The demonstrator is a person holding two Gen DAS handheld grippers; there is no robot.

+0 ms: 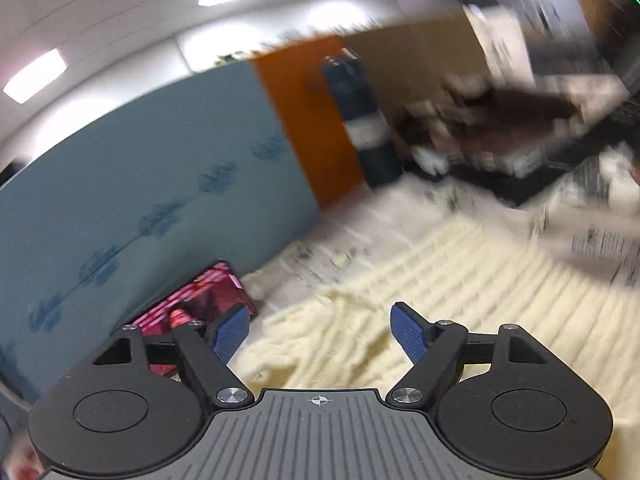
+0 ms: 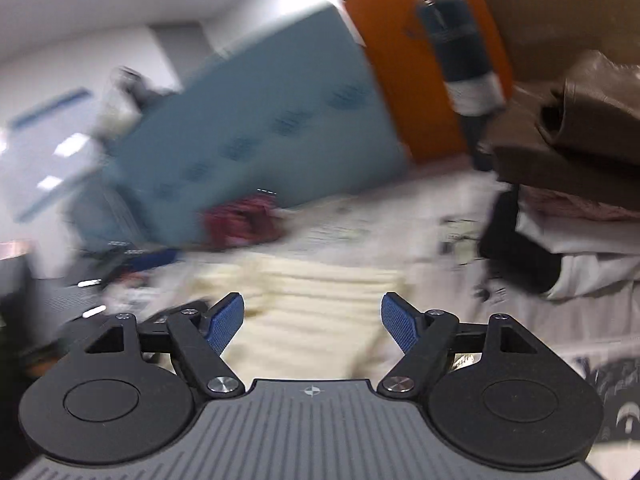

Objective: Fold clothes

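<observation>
A cream ribbed knit garment (image 1: 440, 280) lies spread on the patterned work surface, with a rumpled edge near the left gripper. It also shows in the right wrist view (image 2: 320, 300) as a flatter folded shape. My left gripper (image 1: 320, 332) is open and empty just above the garment's rumpled edge. My right gripper (image 2: 312, 320) is open and empty above the garment. Both views are blurred by motion.
A stack of folded clothes (image 2: 580, 184), brown on top and white below, stands at the right. A pink-red cloth item (image 1: 196, 304) lies by a blue padded panel (image 1: 140, 184). An orange panel (image 1: 316, 120) and a dark hanging bag (image 1: 360, 120) stand behind.
</observation>
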